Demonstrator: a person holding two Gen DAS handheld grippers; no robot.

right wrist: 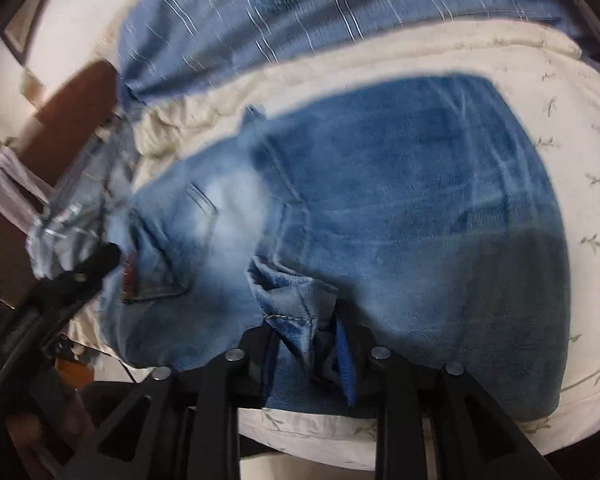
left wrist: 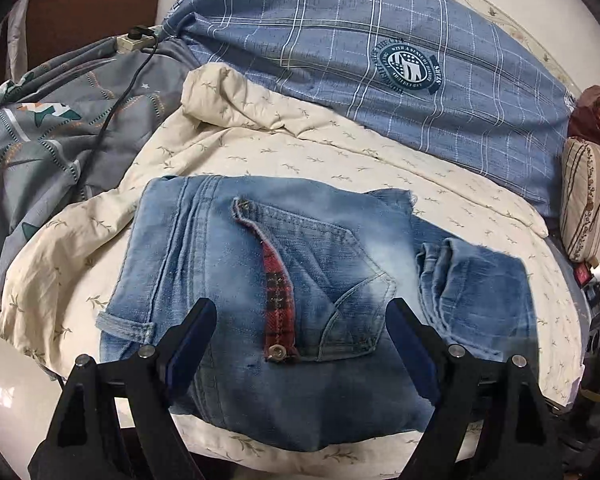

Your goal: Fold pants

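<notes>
I see one pair of faded blue denim pants point(left wrist: 284, 276), folded on the cream leaf-print bedsheet point(left wrist: 320, 152). My left claw point(left wrist: 302, 344) hovers spread wide above them, empty. My right claw point(right wrist: 306, 332) is pinched onto a bunched denim edge of them; two claws in all.

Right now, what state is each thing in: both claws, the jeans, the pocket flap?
left claw: open, hovering over the jeans, gripping nothing
right claw: shut on a bunched denim edge
jeans: folded over, lying on the cream sheet
pocket flap: unbuttoned, plaid lining showing
</notes>
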